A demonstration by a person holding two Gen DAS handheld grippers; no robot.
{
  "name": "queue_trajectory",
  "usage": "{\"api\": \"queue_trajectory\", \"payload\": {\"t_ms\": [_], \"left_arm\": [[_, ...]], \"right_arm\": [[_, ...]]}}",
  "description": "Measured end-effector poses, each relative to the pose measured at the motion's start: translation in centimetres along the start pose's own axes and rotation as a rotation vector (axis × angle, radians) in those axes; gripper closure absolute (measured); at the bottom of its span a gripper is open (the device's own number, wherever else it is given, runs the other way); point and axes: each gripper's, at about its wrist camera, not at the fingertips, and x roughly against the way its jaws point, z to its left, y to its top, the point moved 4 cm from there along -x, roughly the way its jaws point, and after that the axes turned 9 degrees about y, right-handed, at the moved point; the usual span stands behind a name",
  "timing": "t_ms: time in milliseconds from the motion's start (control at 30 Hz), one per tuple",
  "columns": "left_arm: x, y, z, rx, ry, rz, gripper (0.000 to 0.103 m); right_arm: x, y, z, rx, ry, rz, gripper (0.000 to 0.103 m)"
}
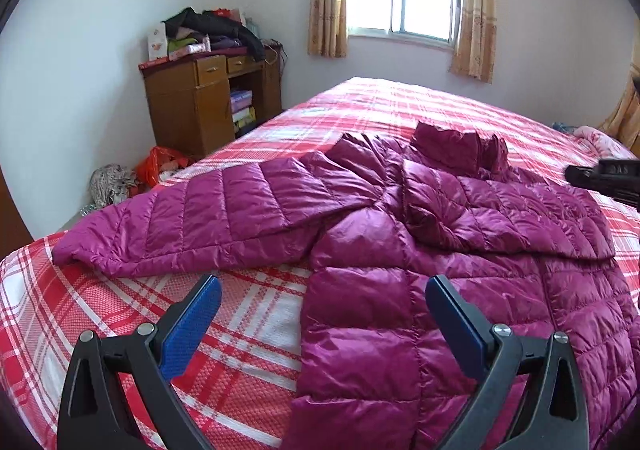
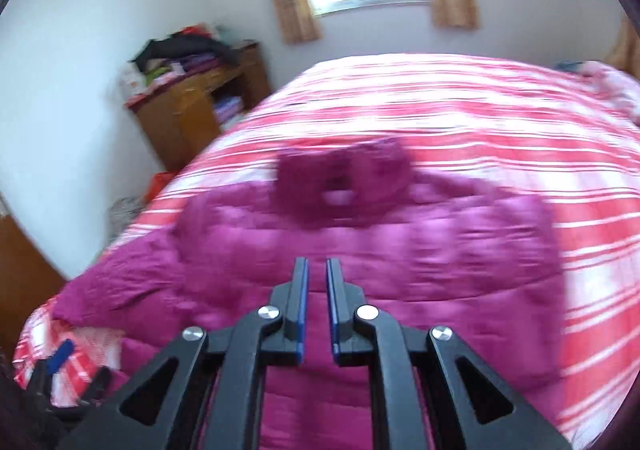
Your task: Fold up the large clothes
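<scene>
We have the magenta down jacket (image 1: 400,250) spread across the middle of the plaid bed (image 1: 100,310), one sleeve (image 1: 180,221) stretched toward the left of the frame and the other already laid over its chest. Our left gripper (image 1: 323,324) hangs spread wide and empty above the hem, likely ready for that sleeve. Our right gripper (image 2: 317,314), its view blurred, has fingers nearly together on nothing; the cluttered wooden desk (image 1: 208,101) at upper left blocks nothing.
</scene>
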Motion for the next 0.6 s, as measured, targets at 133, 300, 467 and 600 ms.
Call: {"api": "queue_trajectory", "payload": {"t_ms": [133, 300, 467, 600], "left_arm": [[1.1, 2.1, -1.5, 0.029, -0.078, -0.001, 0.001], [0.1, 7.0, -6.0, -0.036, -0.019, -0.056, 0.001], [-4.8, 8.5, -9.5, -0.048, 0.056, -0.018, 0.001], [-9.6, 6.1, -9.6, 0.000, 0.165, 0.136, 0.001]], "right_arm": [[-0.1, 0.0, -5.9, -0.003, -0.164, -0.004, 0.087], [-3.2, -1.4, -8.8, -0.077, -0.144, 0.087, 0.087], [-4.4, -3.3, -8.8, -0.056, -0.152, 0.105, 0.087], [-4.4, -3.5, -9.0, -0.051, -0.139, 0.103, 0.087]]}}
